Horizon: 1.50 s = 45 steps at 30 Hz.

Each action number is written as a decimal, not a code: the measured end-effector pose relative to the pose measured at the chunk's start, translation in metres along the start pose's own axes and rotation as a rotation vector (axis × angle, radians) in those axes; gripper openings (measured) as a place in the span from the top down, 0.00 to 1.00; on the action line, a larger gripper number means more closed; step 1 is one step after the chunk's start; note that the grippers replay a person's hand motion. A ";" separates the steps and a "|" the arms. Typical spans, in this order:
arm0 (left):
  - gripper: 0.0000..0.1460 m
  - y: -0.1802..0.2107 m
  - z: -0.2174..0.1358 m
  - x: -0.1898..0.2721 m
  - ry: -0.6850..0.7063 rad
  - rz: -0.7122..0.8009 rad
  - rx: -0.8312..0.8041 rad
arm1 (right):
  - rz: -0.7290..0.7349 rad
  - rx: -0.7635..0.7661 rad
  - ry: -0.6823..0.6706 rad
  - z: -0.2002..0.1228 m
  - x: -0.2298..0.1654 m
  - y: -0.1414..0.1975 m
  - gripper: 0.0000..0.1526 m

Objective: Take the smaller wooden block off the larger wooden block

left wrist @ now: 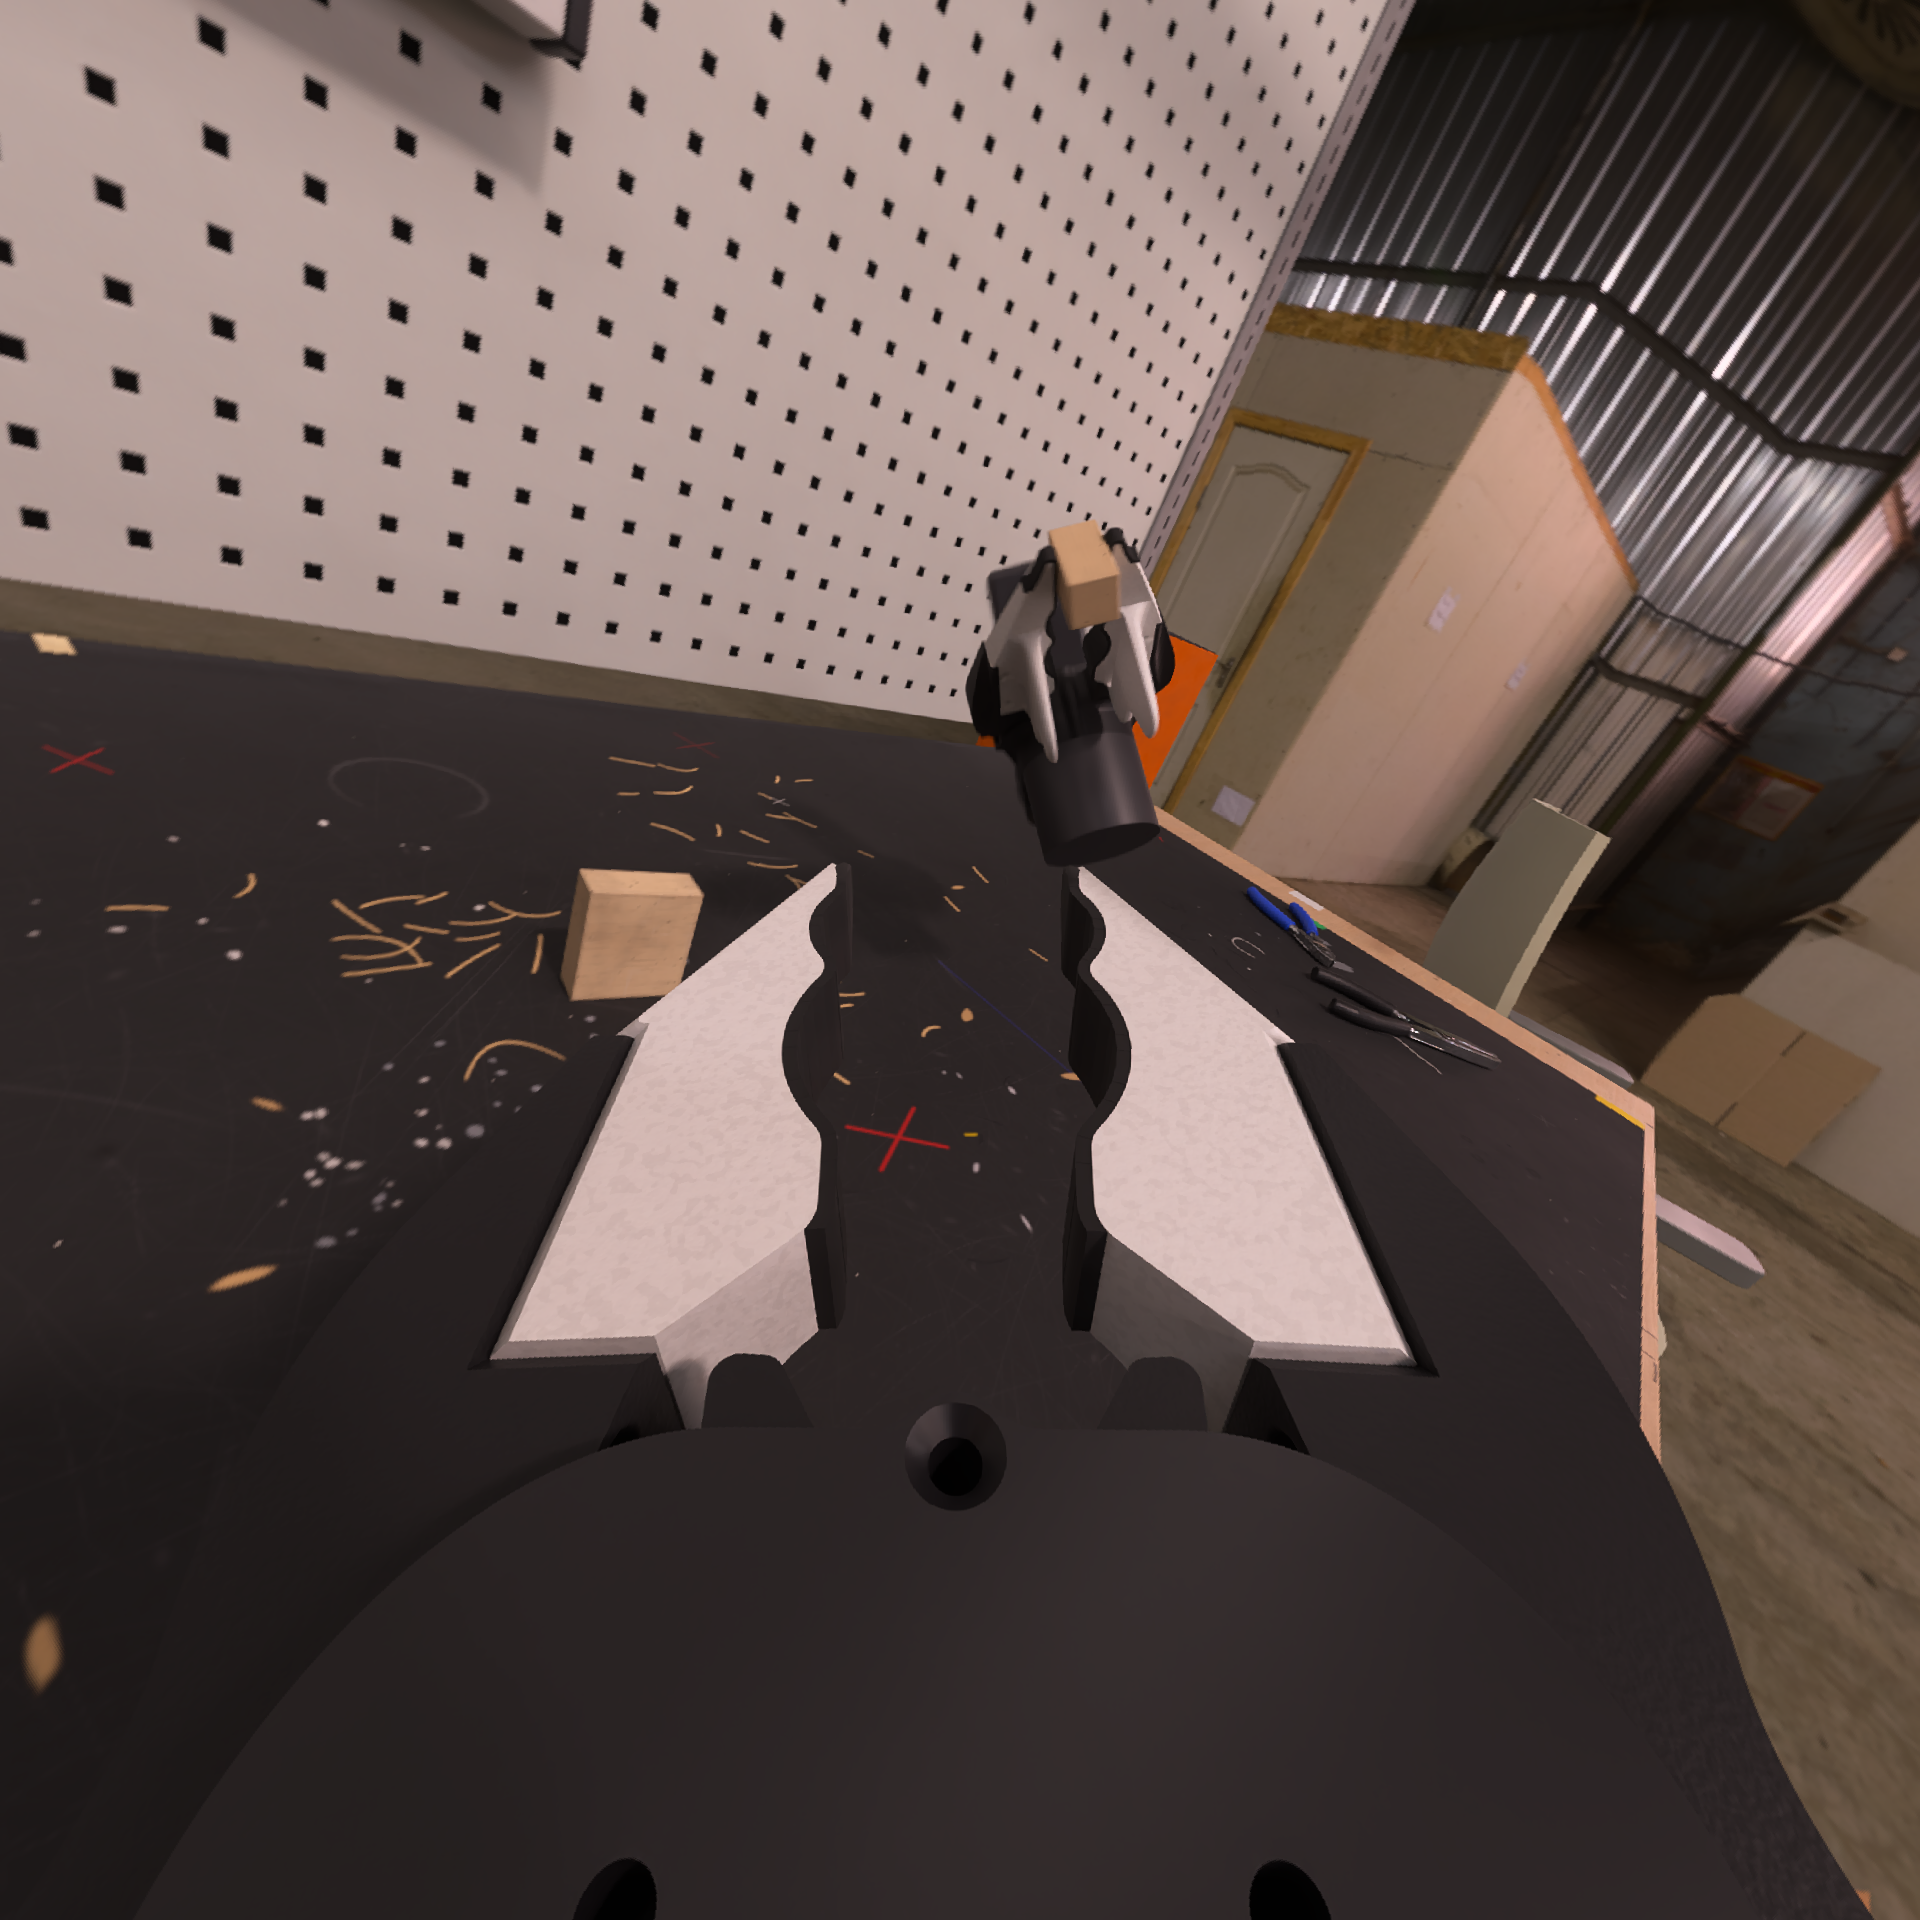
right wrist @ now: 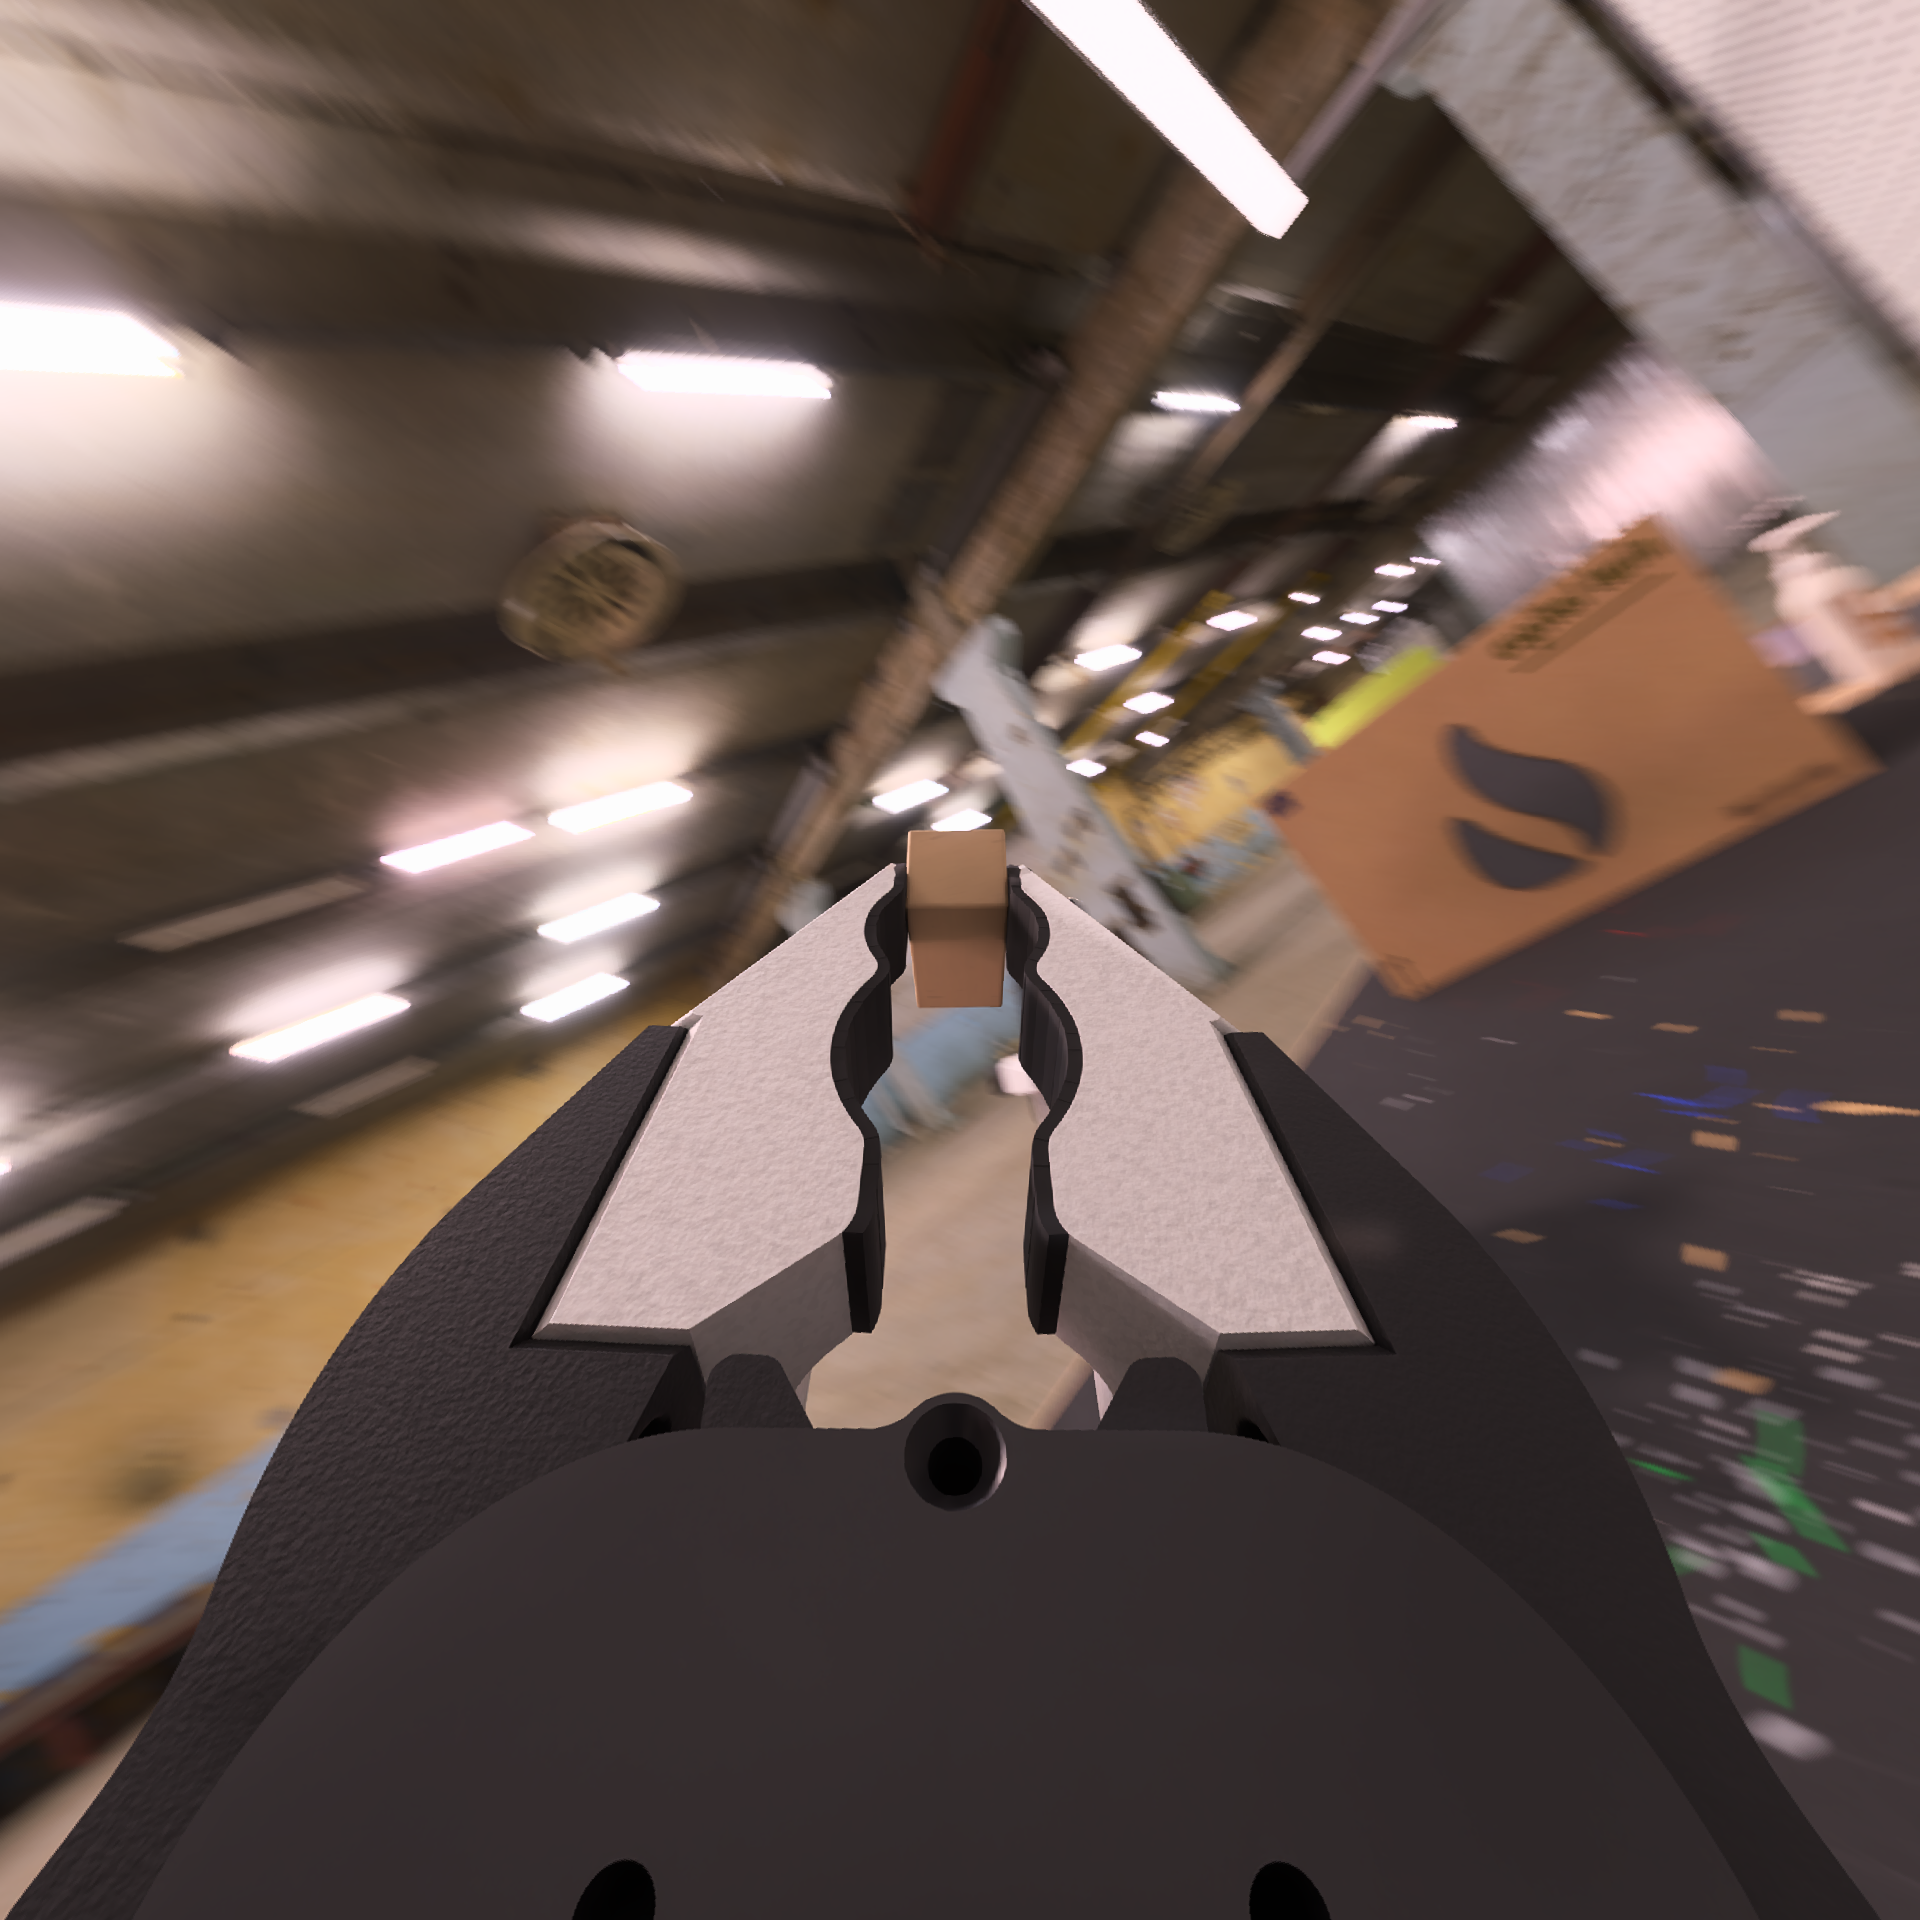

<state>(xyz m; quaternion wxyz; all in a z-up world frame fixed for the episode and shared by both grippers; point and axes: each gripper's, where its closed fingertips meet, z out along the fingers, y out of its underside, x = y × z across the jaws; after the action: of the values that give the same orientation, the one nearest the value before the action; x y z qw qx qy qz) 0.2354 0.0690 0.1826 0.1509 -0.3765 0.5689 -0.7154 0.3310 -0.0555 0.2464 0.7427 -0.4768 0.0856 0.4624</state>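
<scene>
Smaller wooden block (right wrist: 954, 914) sits pinched between the tips of the right tool (right wrist: 952, 883), lifted clear of the dark surface (left wrist: 312, 1039), tool tilted up toward the ceiling. From the left wrist view the same block (left wrist: 1084, 575) shows at the right tool's (left wrist: 1081, 623) tip, up in the air, well apart from the larger wooden block (left wrist: 629, 933). Larger block rests alone on the surface among wood shavings (left wrist: 416, 935), just left of the left tool's (left wrist: 961, 894) fingers. Left tool is parted, gap empty, hovering low over a red cross mark (left wrist: 896, 1140). Pliers (left wrist: 1403, 1023) lie near the surface's right edge.
</scene>
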 end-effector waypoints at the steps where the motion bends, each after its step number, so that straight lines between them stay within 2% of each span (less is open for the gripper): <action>1: 0.72 -0.001 0.002 0.003 0.008 0.008 0.002 | 0.054 0.035 -0.069 -0.003 -0.011 0.000 0.88; 4: 0.72 -0.003 0.005 0.012 0.031 0.011 0.017 | 0.146 0.094 -0.216 -0.010 -0.036 -0.002 0.88; 7: 0.72 -0.003 0.008 0.020 0.061 -0.004 0.034 | 0.237 0.223 -0.439 -0.021 -0.066 -0.016 0.88; 9: 0.72 -0.002 0.009 0.024 0.067 0.000 0.035 | 0.272 0.292 -0.538 -0.027 -0.080 -0.025 0.89; 18: 0.72 0.004 0.002 0.033 0.069 -0.013 0.053 | 0.256 0.246 -0.504 -0.019 -0.096 -0.020 0.89; 20: 0.72 0.004 -0.001 0.033 0.062 -0.018 0.057 | 0.226 0.212 -0.402 -0.014 -0.085 -0.013 0.89; 22: 0.72 0.005 -0.005 0.032 0.043 -0.019 0.054 | 0.101 0.083 -0.137 -0.008 -0.060 0.002 0.89; 24: 0.72 0.008 -0.010 0.028 0.013 -0.022 0.043 | -0.151 -0.104 0.263 -0.018 -0.021 0.015 0.89; 26: 0.72 0.014 -0.016 0.024 -0.020 -0.026 0.026 | -0.491 -0.315 0.611 -0.041 0.006 0.023 0.88; 27: 0.72 0.017 -0.019 0.022 -0.039 -0.027 0.017 | -0.617 -0.413 0.714 -0.050 0.013 0.027 0.89; 29: 0.72 0.025 -0.025 0.018 -0.075 -0.034 0.002 | -0.756 -0.559 0.849 -0.064 0.024 0.036 0.89; 31: 0.72 0.030 -0.029 0.016 -0.100 -0.050 -0.006 | -0.791 -0.628 0.895 -0.071 0.033 0.048 0.89; 35: 0.73 0.038 -0.031 0.014 -0.158 -0.054 -0.032 | -0.811 -0.659 0.893 -0.075 0.044 0.062 0.89; 45: 0.73 0.058 -0.034 0.032 -0.401 0.001 -0.092 | -0.802 -0.569 0.697 -0.074 0.036 0.073 0.89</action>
<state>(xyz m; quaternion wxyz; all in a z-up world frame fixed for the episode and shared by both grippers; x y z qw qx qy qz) 0.1769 0.0544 0.1385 0.2442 -0.5174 0.5597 -0.5995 0.3179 -0.0833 0.1409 0.6306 -0.7753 0.0103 -0.0327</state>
